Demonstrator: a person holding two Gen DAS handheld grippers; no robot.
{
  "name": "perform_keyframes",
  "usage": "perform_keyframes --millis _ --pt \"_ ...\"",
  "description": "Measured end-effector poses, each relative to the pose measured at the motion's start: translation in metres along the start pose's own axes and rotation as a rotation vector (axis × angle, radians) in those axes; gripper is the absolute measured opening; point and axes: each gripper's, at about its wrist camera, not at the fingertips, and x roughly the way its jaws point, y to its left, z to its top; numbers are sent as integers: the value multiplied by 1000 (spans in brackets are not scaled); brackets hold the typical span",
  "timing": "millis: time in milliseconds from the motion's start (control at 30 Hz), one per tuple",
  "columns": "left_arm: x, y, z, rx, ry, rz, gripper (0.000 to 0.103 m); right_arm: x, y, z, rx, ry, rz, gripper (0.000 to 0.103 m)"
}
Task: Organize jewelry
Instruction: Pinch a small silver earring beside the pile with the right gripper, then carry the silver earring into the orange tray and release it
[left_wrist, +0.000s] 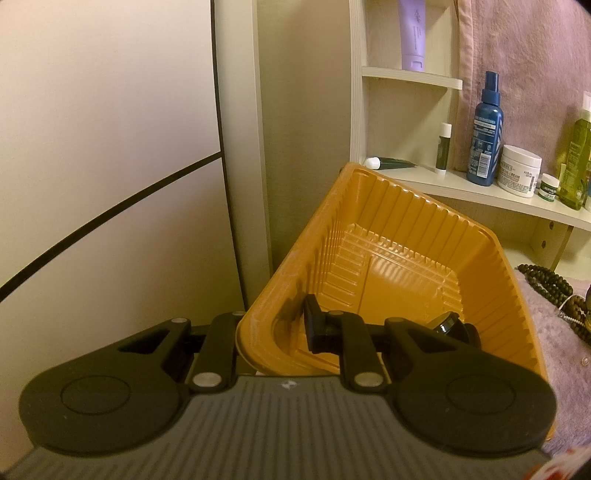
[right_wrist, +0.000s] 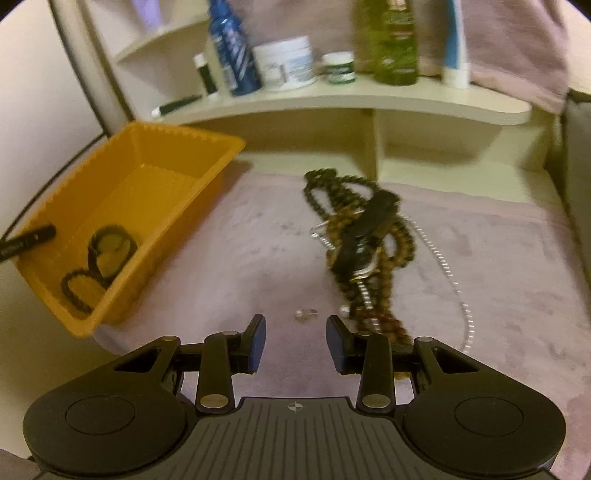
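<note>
My left gripper (left_wrist: 271, 332) is shut on the near rim of a ribbed orange tray (left_wrist: 399, 229), one finger outside the wall and one inside, and the tray sits tilted. In the right wrist view the tray (right_wrist: 173, 158) holds black bracelets (right_wrist: 107, 251). On the pink towel (right_wrist: 240, 258) lies a tangle of brown and dark bead necklaces (right_wrist: 400, 240), with a black-strapped watch (right_wrist: 364, 236) across it and a thin silver chain (right_wrist: 443, 258) beside it. My right gripper (right_wrist: 295, 328) hangs open low over the towel. A small earring (right_wrist: 303, 314) lies just ahead of its fingertips.
A curved shelf (right_wrist: 332, 99) behind the towel carries a blue spray bottle (right_wrist: 236, 55), a white cream jar (right_wrist: 286, 62), a small green-labelled jar (right_wrist: 338, 68) and green bottles. A pale wall panel (left_wrist: 110, 147) runs along the tray's left side. A pink cloth (right_wrist: 517, 48) hangs at upper right.
</note>
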Motion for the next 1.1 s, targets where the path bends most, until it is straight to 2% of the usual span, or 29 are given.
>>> perform_keyframes --millis 367,433,700,1100 --pt "0 0 0 -2 1 -1 17 23 7 0 -69 -15 -72 37" --pt "1 0 -1 -3 1 0 17 25 7 0 -100 -18 -83 30" --pt "1 0 -1 -3 1 0 17 27 13 -2 -184 -25 -107 16" --pt "1 0 -1 -2 1 1 17 21 20 3 -220 -53 -100 16"
